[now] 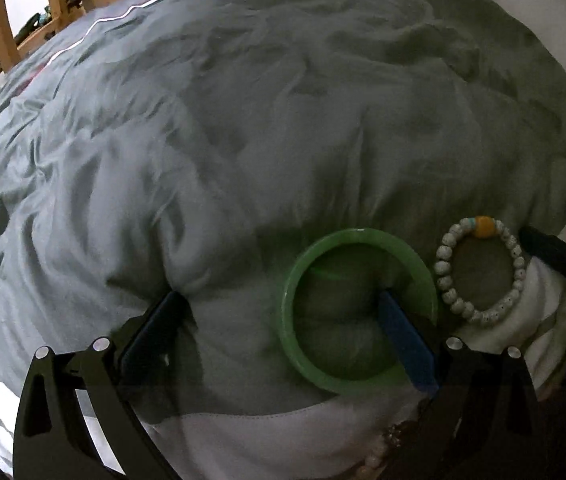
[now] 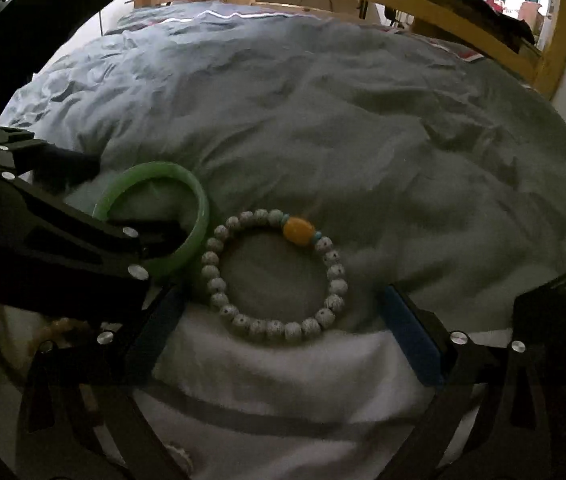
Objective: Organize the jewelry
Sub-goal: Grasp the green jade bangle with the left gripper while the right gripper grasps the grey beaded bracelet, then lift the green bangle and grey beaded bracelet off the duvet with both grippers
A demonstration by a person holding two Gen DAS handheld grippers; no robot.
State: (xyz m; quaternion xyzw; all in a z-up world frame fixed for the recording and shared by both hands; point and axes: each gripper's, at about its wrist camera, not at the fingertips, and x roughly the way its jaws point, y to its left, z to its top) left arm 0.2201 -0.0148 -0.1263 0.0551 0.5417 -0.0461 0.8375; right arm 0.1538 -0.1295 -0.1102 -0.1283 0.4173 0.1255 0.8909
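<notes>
On the far left of the left wrist view a wooden bed frame (image 1: 1, 32) stands at the edge of the bed, and a wrinkled grey duvet (image 1: 243, 120) fills most of the picture. The left gripper (image 1: 283, 304) is spread wide, resting low on the duvet: its left finger presses into the fabric well clear of any jewelry, while its right finger (image 1: 405, 344) pokes inside the ring of a green bangle (image 1: 363, 312). The bangle lies flat on the duvet and nothing squeezes it; only that one finger sits within its hole. Just to the right of the bangle, nearly touching it, lies a bead bracelet (image 1: 481, 270) of pale speckled beads with one orange bead at its far side. It rests half on the grey duvet and half on a white cloth (image 1: 539, 320) beneath. At the far right a dark finger of the other tool reaches in beside the bracelet. In the right wrist view the left gripper's black frame crosses the left side, with the green bangle (image 2: 187, 208) behind it. The bead bracelet (image 2: 275, 276) lies flat in the middle, between the two blue-padded fingers of the right gripper (image 2: 287, 304), which is also spread wide and grips nothing; neither finger touches the beads. The white cloth (image 2: 283, 364) spreads below the bracelet, and the wooden bed frame (image 2: 403, 4) curves along the top right.
</notes>
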